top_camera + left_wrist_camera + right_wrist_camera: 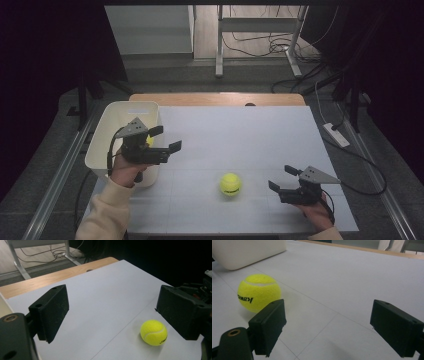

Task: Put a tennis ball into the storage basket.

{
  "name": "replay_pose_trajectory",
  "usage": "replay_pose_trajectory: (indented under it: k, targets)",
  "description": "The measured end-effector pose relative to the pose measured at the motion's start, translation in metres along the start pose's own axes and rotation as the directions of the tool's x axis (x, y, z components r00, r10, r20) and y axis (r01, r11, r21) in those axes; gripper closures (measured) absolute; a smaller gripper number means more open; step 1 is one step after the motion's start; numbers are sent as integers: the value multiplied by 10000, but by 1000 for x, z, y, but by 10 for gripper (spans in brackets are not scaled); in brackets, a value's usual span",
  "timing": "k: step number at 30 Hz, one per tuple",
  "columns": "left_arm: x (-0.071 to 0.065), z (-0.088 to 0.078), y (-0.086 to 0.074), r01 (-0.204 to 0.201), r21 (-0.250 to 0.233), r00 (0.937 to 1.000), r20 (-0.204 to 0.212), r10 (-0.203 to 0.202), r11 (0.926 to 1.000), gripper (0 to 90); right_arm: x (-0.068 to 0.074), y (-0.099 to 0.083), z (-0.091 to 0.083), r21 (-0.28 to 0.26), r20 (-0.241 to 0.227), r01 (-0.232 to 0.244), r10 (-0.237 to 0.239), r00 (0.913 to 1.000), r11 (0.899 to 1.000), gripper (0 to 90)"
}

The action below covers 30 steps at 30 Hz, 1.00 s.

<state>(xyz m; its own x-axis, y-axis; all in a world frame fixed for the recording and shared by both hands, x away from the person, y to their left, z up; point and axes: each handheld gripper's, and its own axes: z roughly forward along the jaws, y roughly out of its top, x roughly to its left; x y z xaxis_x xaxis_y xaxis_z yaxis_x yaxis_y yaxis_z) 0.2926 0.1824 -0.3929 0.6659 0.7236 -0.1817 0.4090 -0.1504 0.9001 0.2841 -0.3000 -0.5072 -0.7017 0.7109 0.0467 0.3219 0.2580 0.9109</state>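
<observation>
Tennis ball point(230, 184), yellow-green, lay on white table point(240, 135) toward near edge, right of centre, touched by nothing; black lettering seen on its side in right gripper view point(259, 292)
Left hand-held gripper point(162, 140) hovered over near right corner of cream bin point(107, 131) at table's left side, jaws spread wide, nothing between them; a bit of yellow glimpsed in bin just behind it, too hidden to identify
In left gripper view, ball point(153, 332) seen farther off on table, low and near right jaw, well apart from both
Right hand-held gripper point(283, 179) rested low near table's right front, jaws wide and empty, pointed toward ball, ball just beyond left jaw, not touching
Wooden strip point(217, 98) ran along table's far edge
</observation>
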Motion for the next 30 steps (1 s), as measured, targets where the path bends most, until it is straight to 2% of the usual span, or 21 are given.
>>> replay_pose_trajectory:
  k: [9, 19, 30]
  targets:
    - [-9, 8, -4, -150, 60, 9994, 313, 148, 9999, 119, 0, 0, -2, -75, -23, -14, 14, 10000, 10000, 132]
    - [-18, 15, -7, -295, 264, 9988, 401, 285, 9992, 118, 0, 0, 2, -14, -127, 88, -88, 9999, 10000, 133]
    - [-28, 25, -11, -455, 514, 9965, 727, 417, 9976, 117, 1, 1, 2, -48, -118, 129, -130, 9998, 9999, 133]
